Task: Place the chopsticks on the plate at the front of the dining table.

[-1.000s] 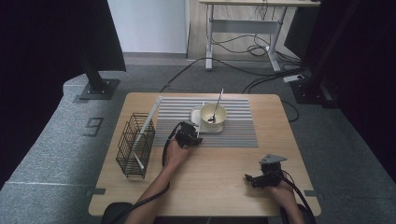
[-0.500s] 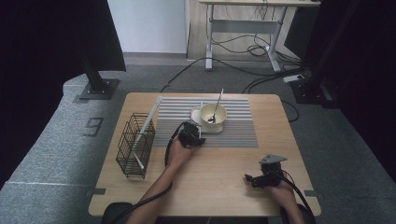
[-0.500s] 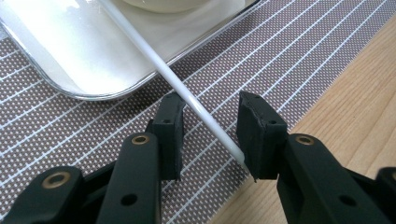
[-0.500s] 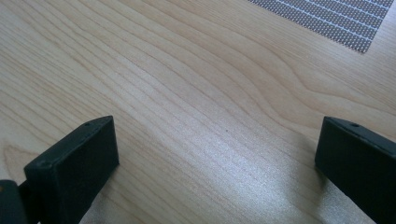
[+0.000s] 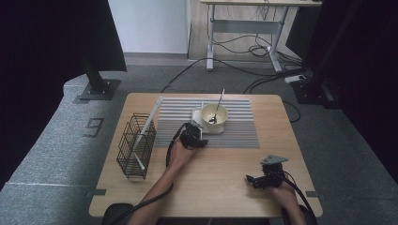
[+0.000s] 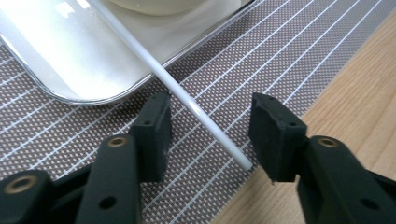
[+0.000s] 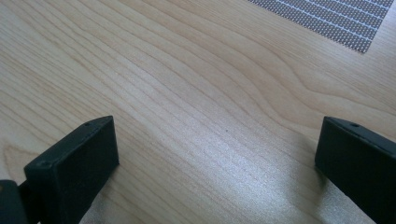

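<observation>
A thin white stick (image 6: 205, 116) lies slanted over the striped mat (image 6: 289, 56), its far part resting on a small white tray (image 6: 70, 56). My left gripper (image 6: 210, 112) straddles the stick's near end. Its jaws have just been opening and stand apart, with neither pad pressing on the stick. In the high view that gripper (image 5: 199, 140) sits just in front of the tray (image 5: 197, 117), which carries a cream bowl (image 5: 214, 115) with a spoon (image 5: 218, 105) in it. My right gripper (image 5: 252, 179) rests near the table's front right, open over bare wood (image 7: 219, 135).
A black wire basket (image 5: 136, 145) stands at the table's left with a white stick (image 5: 139, 161) inside. A long white rod (image 5: 151, 117) slants along the left edge of the mat (image 5: 234, 129). Cables trail from both grippers toward the front edge.
</observation>
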Demonstrator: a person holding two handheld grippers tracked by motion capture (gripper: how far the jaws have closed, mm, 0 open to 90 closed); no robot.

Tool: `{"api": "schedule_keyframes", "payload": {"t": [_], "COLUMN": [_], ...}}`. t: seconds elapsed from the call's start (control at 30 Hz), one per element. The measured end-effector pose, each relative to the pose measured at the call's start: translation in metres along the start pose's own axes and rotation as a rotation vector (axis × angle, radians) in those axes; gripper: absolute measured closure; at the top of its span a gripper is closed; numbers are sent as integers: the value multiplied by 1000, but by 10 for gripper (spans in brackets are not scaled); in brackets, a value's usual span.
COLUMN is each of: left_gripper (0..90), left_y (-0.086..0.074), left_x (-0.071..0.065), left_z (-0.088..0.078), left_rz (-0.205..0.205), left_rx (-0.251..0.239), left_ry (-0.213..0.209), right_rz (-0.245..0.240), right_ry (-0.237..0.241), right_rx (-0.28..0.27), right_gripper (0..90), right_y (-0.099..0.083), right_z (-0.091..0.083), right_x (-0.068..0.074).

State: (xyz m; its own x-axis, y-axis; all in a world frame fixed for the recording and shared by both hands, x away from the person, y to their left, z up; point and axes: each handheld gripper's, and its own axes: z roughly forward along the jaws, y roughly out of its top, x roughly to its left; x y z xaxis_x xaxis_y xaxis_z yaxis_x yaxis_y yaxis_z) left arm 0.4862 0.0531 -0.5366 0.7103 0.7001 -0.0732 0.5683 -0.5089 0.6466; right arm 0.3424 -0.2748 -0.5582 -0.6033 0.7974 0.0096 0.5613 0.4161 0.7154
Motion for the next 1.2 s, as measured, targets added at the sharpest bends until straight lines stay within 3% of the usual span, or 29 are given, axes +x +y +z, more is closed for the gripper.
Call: {"api": "schedule_keyframes", "payload": {"t": [0.27, 0.5, 0.87, 1.07, 1.2], "left_gripper": [323, 264, 137, 31, 0], "left_y": [-1, 0, 0, -5, -11], "left_x": [0, -3, -17, -26, -30], "left_z": [-8, -20, -48, -60, -69], "left_rz": [2, -7, 67, 88, 82], "left_rx": [-26, -57, -110, -119, -143], "left_ry": [20, 6, -27, -45, -67], "right_rz": [-1, 0, 0, 0, -1], "right_ry": [0, 0, 0, 0, 0], "right_rx": [0, 0, 0, 0, 0], "right_gripper": [0, 0, 0, 0, 0], "right_y": [0, 0, 0, 0, 0], "right_z": [0, 0, 0, 0, 0], "right_x": [0, 0, 0, 0, 0]}}
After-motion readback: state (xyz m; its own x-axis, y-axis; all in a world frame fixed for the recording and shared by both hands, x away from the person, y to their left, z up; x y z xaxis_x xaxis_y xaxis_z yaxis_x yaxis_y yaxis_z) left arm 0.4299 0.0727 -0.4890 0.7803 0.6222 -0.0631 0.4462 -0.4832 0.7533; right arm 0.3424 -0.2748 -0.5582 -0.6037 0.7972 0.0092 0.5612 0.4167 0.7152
